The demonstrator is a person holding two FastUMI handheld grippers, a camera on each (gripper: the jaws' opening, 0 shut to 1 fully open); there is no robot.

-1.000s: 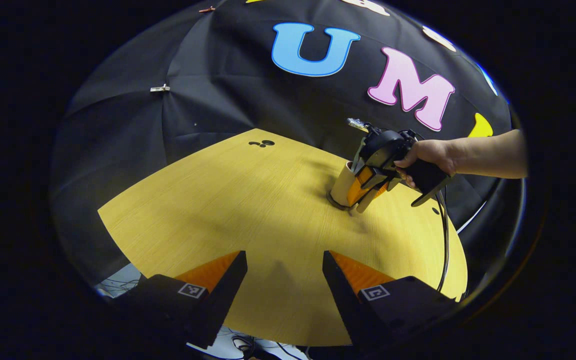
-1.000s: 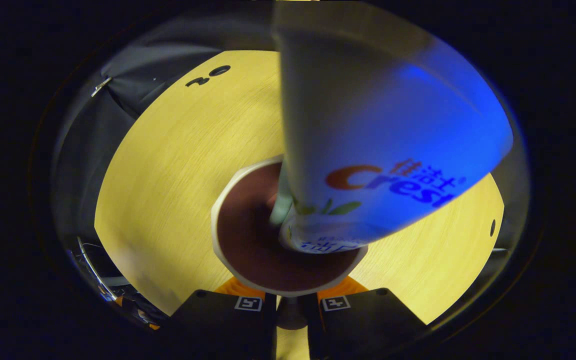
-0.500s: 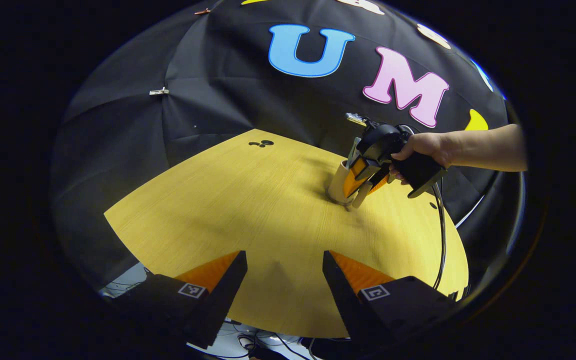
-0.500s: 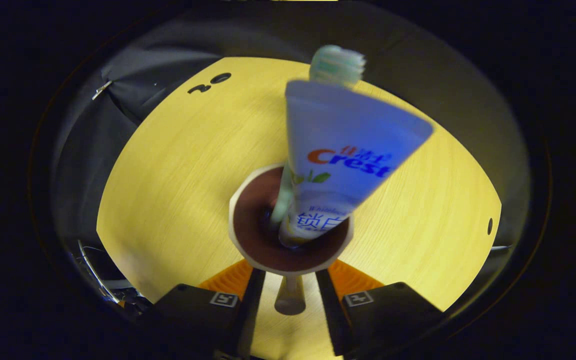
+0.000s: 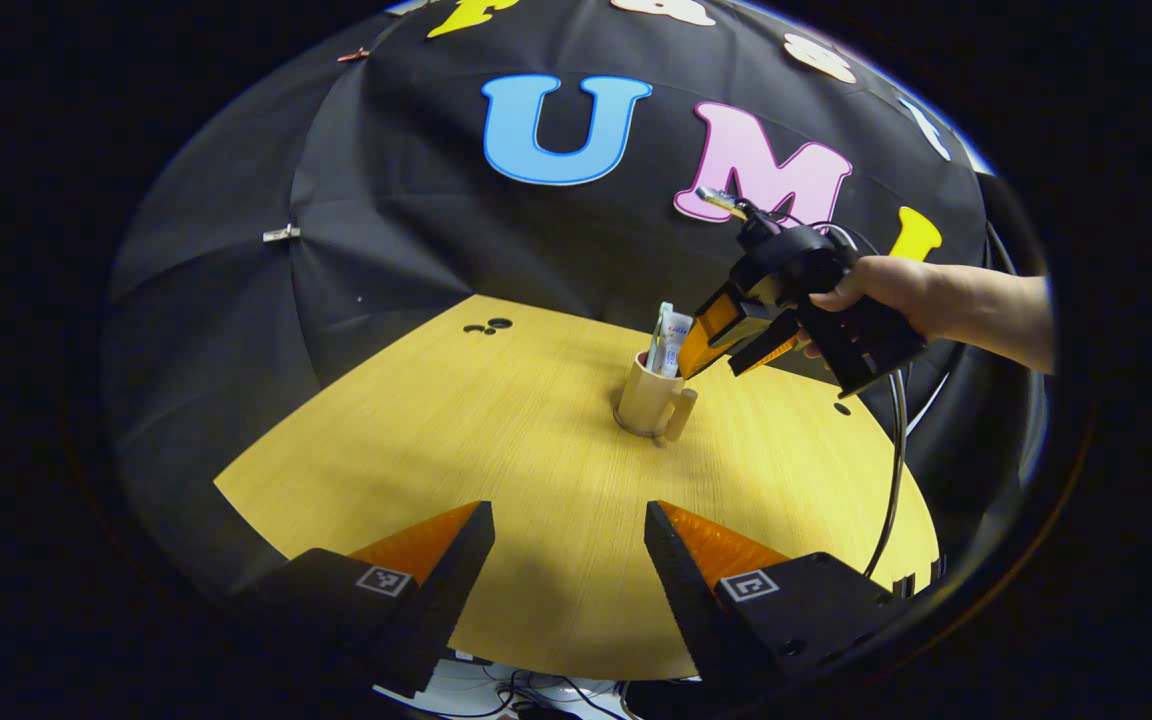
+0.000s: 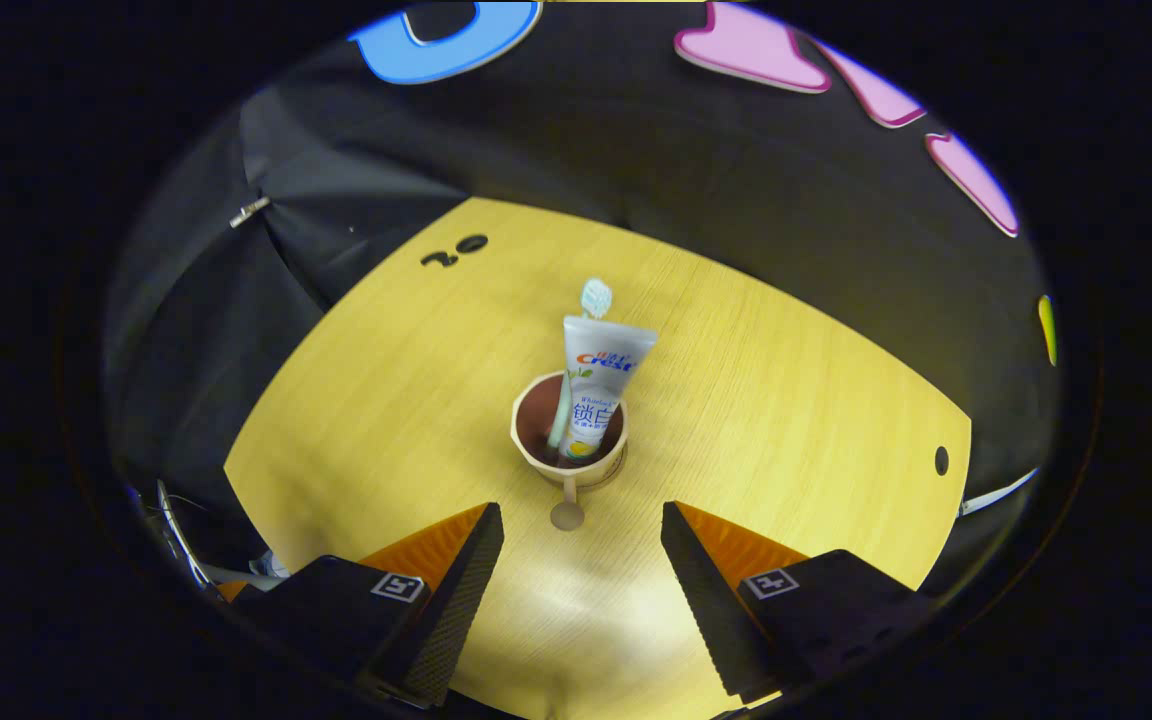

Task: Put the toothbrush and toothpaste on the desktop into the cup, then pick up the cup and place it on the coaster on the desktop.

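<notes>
Cup (image 6: 570,440) stands mid-worktop (image 6: 796,400) on the coaster (image 5: 636,428), holding toothpaste (image 6: 598,385) and toothbrush (image 6: 576,370). Right tongs (image 6: 581,560), a second ago closed on its handle, have let go and backed off, spread wide. Left tongs (image 5: 568,560) hang wide, well apart.

Colours on the yellow wood-grain desk (image 6: 356,400)

Showing a tan cup (image 6: 570,452) with a dark brown inside, near the desk's middle; holding a white toothpaste tube (image 6: 600,385) with blue and red print and a pale mint-green toothbrush (image 6: 594,297) with white bristles; sitting on a darker brown coaster (image 5: 636,428).
</notes>
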